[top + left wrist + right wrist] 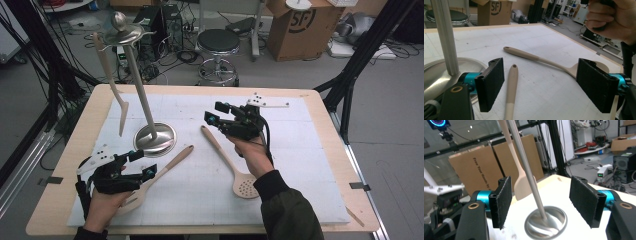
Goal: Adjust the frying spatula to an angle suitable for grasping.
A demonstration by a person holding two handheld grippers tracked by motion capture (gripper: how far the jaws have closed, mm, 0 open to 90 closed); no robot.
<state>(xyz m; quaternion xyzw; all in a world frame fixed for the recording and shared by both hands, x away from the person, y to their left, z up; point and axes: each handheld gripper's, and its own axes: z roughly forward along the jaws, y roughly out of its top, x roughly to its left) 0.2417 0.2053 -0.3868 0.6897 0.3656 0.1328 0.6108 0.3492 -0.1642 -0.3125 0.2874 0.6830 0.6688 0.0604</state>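
Note:
A steel stand rises from its round base on the white mat, and a beige spatula hangs from its top. A beige turner lies on the mat. My left gripper is open low over it, and the turner's handle lies between the jaws, untouched. A beige slotted spoon lies to the right, under my right hand. My right gripper is open, holds nothing, and points at the stand. Beyond the gap between its jaws are the stand's pole and the hanging spatula.
The white mat covers most of a wooden table. Behind the table stand a stool, a cardboard box, cables and electronics. Black frame legs flank the table. The right hand hangs above the spoon's bowl.

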